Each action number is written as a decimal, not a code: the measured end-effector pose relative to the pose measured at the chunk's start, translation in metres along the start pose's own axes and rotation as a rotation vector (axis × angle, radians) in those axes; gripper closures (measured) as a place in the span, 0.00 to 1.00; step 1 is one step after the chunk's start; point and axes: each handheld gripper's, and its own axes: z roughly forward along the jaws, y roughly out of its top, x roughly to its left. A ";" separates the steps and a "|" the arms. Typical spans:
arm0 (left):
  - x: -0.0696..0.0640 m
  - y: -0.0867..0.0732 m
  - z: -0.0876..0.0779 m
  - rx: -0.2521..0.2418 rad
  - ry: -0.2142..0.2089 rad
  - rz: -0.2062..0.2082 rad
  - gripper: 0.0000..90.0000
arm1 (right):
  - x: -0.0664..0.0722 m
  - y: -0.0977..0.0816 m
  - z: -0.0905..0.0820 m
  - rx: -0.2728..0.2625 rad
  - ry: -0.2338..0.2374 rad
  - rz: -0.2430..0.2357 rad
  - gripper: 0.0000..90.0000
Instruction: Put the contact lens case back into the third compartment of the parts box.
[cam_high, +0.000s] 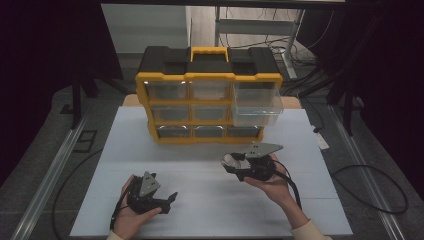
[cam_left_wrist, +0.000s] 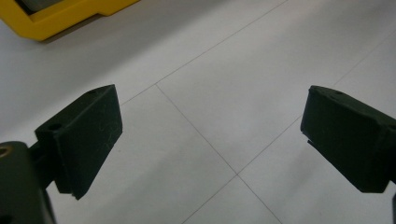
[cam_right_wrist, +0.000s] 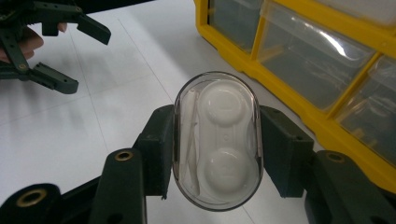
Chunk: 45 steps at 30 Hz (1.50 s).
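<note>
A clear oval case (cam_right_wrist: 217, 140) with two round white wells inside sits clamped between the jaws of the right gripper (cam_right_wrist: 217, 154), each black jaw pressed against one long side of the case, which is held above the white table (cam_right_wrist: 70, 140). From the high view the case (cam_high: 231, 161) shows as a pale shape at the tip of the right gripper (cam_high: 235, 164), which is cradled from below in the person's right hand (cam_high: 272, 186) in front of the organizer's bottom row. The yellow-and-black drawer organizer (cam_high: 207, 97) stands at the far middle of the table (cam_high: 300, 200), three rows of clear drawers facing the person; its top right drawer (cam_high: 256, 104) is pulled well out, the others pushed in. In the right gripper view the yellow frame and clear drawer fronts (cam_right_wrist: 308, 51) lie just beyond the case. The left gripper (cam_high: 167, 200) rests low over the near left of the table in the person's left hand (cam_high: 131, 215), well apart from the right gripper; its jaws stand wide apart with nothing between them, bare tabletop (cam_left_wrist: 210, 116) showing across the gap in the left gripper view (cam_left_wrist: 211, 135).
</note>
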 end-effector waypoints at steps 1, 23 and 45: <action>0.000 0.000 0.000 0.000 0.000 0.000 0.07 | 0.001 0.001 -0.001 -0.005 -0.002 0.000 0.55; 0.000 0.000 0.000 0.002 0.001 -0.001 0.07 | 0.010 0.012 -0.016 -0.092 -0.015 -0.008 0.55; 0.001 -0.001 0.001 0.003 -0.001 -0.002 0.07 | 0.017 0.025 -0.038 -0.169 -0.042 -0.027 0.55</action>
